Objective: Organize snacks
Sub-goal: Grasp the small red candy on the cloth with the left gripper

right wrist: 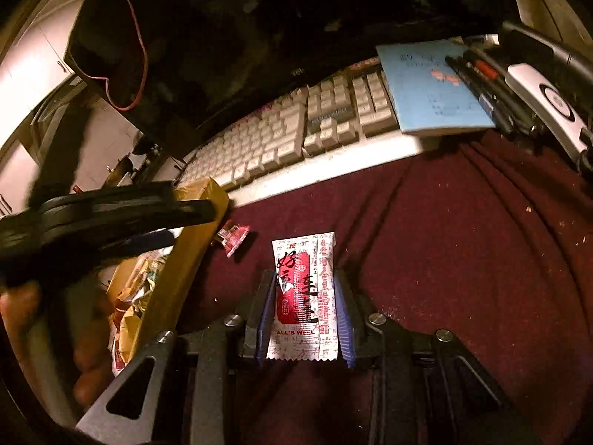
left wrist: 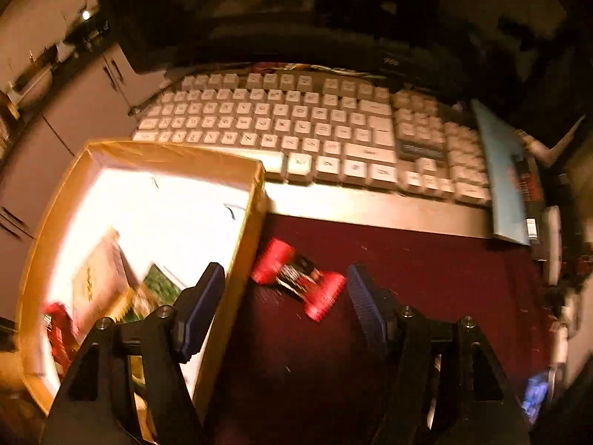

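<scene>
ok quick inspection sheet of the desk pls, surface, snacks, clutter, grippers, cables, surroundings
surface: dark red cloth, creased, with crumbs.
job's things: white-and-red packet between the right gripper's fingers; red wrapped snack on the cloth beside the cardboard box; more snacks inside the box.
clutter: white keyboard, blue booklet, pens.
grippers: left gripper open, above the red snack and box wall; right gripper closed on the packet.
cables: red cord over a dark object behind the keyboard.
surroundings: pale cabinets at left; dim light.
</scene>
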The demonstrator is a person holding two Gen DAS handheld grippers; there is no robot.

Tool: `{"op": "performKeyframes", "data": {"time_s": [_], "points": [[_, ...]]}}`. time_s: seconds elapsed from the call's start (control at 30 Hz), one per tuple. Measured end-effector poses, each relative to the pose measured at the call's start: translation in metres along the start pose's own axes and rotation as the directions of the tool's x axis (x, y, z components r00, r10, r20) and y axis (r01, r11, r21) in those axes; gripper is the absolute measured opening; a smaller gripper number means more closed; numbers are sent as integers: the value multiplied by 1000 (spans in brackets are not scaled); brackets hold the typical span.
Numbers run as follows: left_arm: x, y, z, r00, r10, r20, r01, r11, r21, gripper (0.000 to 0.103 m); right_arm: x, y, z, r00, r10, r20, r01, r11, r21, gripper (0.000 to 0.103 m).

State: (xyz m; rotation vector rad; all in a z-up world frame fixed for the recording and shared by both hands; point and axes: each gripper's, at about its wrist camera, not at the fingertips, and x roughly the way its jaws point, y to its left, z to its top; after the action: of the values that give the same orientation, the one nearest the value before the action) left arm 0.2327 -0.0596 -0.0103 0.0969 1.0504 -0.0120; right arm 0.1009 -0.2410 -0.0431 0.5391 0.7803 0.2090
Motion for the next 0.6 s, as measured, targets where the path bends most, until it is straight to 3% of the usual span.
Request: {"op": "performKeyframes", "data": {"time_s": [0.17, 0.27, 0.37, 0.53, 0.6], "points": [[1, 2, 5, 1000, 14, 4, -14, 1000, -6, 63, 6, -1, -1, 999, 44, 8, -44, 999, 13, 30], [-10, 7, -4, 996, -89, -13, 88, 995, -39, 56, 1, -2, -3, 998, 55, 34, -55, 998, 5, 30], [-19, -2, -10, 995, -104, 1, 104, 994, -34, 54, 0, -5, -3, 997, 62, 50, -63, 998, 13, 30], [14, -12, 9, 990, -98, -103, 94, 995, -46, 49, -1, -7, -4, 996, 75, 56, -77, 997, 25, 30], [33, -15, 16, 987, -65, -146, 59, 997, -40, 48, -2, -4, -6, 996, 77, 50, -78, 997, 15, 30]]}}
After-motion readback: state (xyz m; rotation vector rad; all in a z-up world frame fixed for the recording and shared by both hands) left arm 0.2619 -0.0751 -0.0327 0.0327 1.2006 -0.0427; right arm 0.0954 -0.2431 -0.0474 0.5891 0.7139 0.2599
